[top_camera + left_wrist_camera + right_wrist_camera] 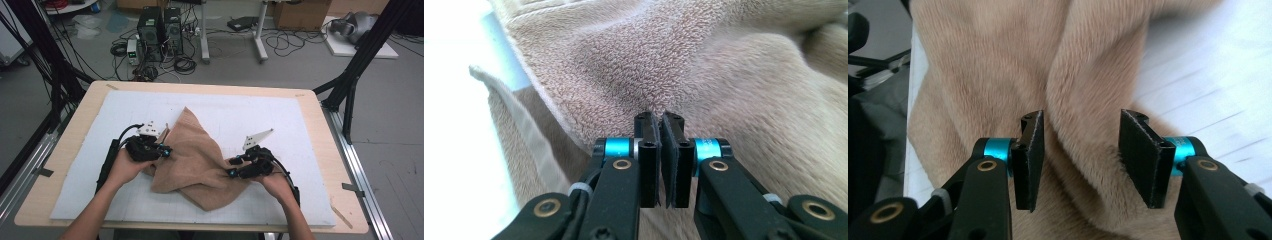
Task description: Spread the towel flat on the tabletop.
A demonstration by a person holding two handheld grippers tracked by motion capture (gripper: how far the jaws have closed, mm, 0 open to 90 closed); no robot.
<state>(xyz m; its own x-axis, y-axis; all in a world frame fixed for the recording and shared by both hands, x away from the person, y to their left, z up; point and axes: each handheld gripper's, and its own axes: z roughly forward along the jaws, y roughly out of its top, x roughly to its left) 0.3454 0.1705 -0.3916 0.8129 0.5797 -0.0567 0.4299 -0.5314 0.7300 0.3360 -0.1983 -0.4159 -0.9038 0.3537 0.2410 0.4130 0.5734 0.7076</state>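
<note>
Currently your left gripper [659, 145] is closed with no cloth visibly pinched, resting on the tan towel [195, 160], which lies crumpled toward the near edge of the white mat [280, 120]. Your right gripper [1083, 160] stands parted around a raised fold, probably lining up a pinch to lift.

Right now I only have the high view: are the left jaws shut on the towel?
Observer: The left gripper is shut, tips against the towel; I can't tell if any pile is pinched.
Operator: And the right?
Observer: The right gripper is open, with a raised fold running between its jaws, not squeezed.
Operator: What lies past that fold?
Observer: Bare white mat, on the fold's right in that gripper's view.
</note>
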